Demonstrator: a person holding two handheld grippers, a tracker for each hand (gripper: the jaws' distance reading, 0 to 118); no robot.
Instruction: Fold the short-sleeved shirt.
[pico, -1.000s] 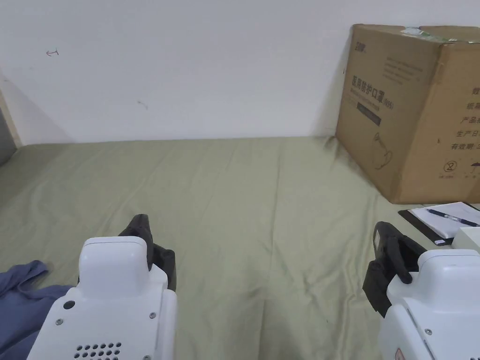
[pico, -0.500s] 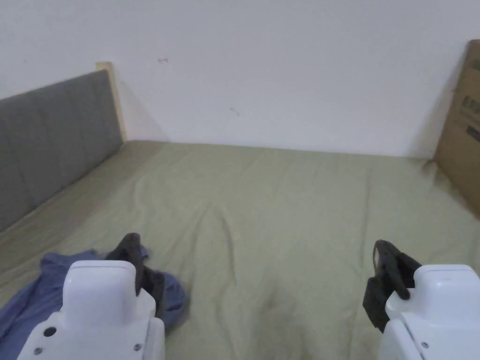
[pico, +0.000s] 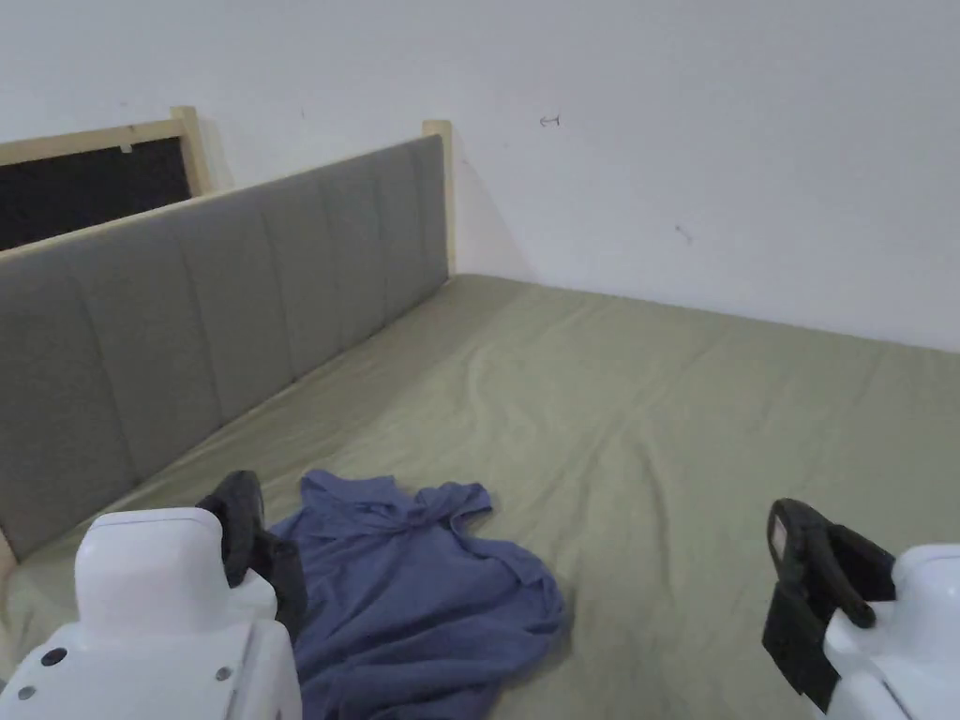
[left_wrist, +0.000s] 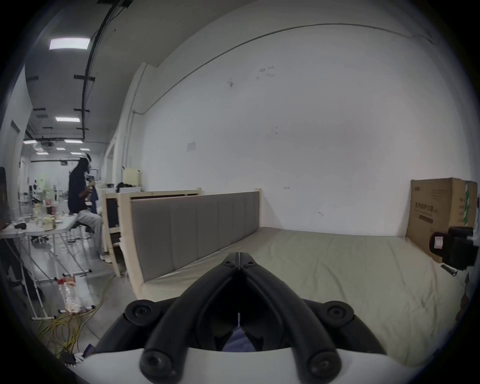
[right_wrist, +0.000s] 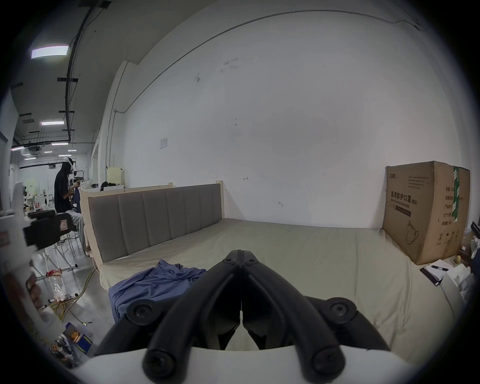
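Observation:
A blue short-sleeved shirt (pico: 412, 581) lies crumpled on the green bed sheet (pico: 656, 422), near the bed's front left edge. In the right gripper view the shirt (right_wrist: 155, 283) hangs a little over that edge. My left gripper (pico: 246, 506) hovers at the shirt's left side, jaws shut and holding nothing. In its own view the left gripper (left_wrist: 238, 257) has its tips together, and a bit of blue shirt (left_wrist: 236, 343) shows below. My right gripper (pico: 797, 534) is held above bare sheet well right of the shirt. Its own view shows the right gripper (right_wrist: 240, 256) shut and empty.
A grey padded headboard (pico: 234, 300) runs along the bed's left side and a white wall stands behind. A big cardboard box (right_wrist: 426, 213) sits on the bed's far right, with a notepad and pen (right_wrist: 436, 270) beside it. A person (left_wrist: 80, 192) sits at a table beyond the headboard. Yellow cables (left_wrist: 67, 324) lie on the floor.
The head camera has swung left: the box and notepad have left the picture, and the headboard and the whole shirt have come in. Both grippers stay shut low in the picture.

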